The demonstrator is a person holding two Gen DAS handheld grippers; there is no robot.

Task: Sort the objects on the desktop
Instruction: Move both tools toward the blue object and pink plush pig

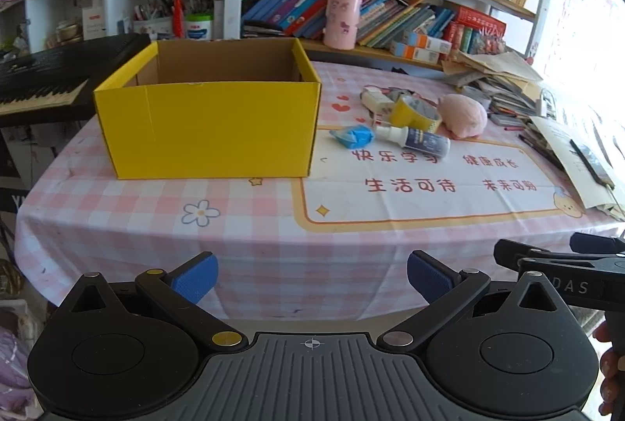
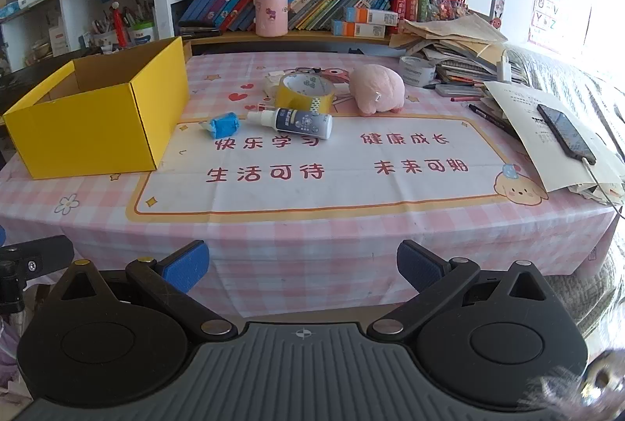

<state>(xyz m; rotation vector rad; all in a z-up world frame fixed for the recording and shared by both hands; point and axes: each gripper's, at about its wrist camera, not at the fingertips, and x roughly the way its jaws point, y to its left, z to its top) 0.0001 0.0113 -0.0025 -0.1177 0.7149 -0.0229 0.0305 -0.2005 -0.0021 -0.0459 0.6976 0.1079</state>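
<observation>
Left gripper (image 1: pixel 310 278): blue pads spread wide, nothing between them, off the table's near edge. Right gripper (image 2: pixel 300 266): likewise spread and unloaded; "DAS" legible on its body in the left view. Tablecloth (image 2: pixel 312 225): pink check, printed "快乐学习", "健康成长", "生活可待", "未来可期". Yellow box (image 2: pixel 97 120): left, open-topped. Beside it, clustered mid-table: blue wrapped item (image 2: pixel 222 124); spray bottle (image 2: pixel 293 122), lying flat, label unreadable; yellow tape roll (image 2: pixel 306 93); pink plush (image 2: pixel 377 89). Phone (image 2: pixel 566 134): on papers, right.
</observation>
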